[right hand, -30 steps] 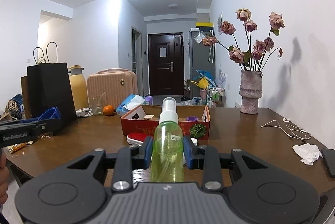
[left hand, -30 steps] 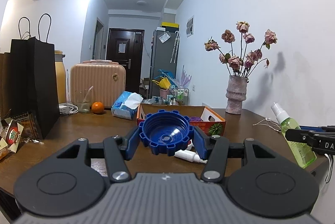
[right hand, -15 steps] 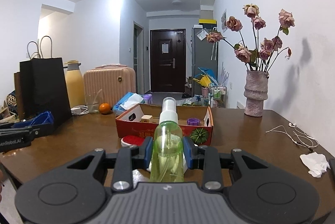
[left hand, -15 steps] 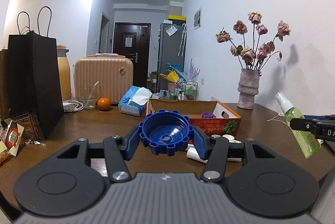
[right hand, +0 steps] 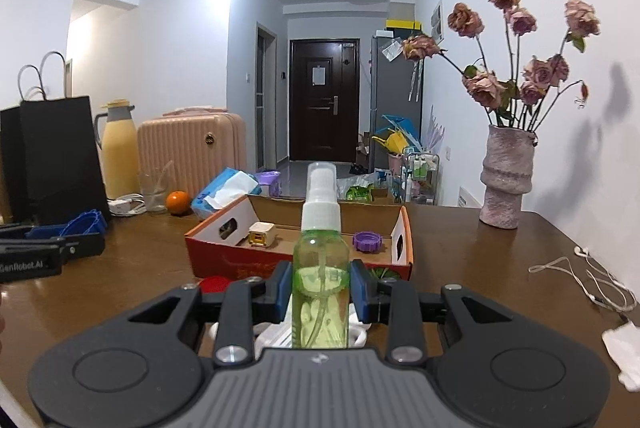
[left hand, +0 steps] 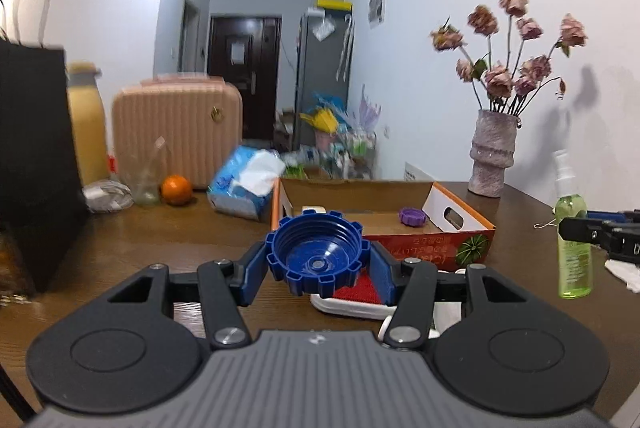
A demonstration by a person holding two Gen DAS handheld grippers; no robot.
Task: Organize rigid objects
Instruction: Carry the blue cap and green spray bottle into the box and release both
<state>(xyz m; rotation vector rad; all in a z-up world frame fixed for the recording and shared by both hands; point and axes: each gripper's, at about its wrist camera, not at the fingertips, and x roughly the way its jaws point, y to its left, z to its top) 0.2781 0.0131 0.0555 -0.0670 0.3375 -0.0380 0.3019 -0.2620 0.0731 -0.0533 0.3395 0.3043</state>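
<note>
The left gripper (left hand: 318, 260) is clamped on a blue cap (left hand: 316, 253); the right gripper (right hand: 320, 288) is closed on an upright green spray bottle (right hand: 320, 268). Both hover above the table (right hand: 480, 268), just before the cardboard box (right hand: 296, 248), which holds a purple cap (right hand: 367, 241).

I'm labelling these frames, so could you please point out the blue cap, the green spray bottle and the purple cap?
blue cap (left hand: 316, 255): left wrist view, on its ribbed inside.
green spray bottle (right hand: 320, 292): right wrist view, on its clear body.
purple cap (right hand: 367, 241): right wrist view, on its top.
</note>
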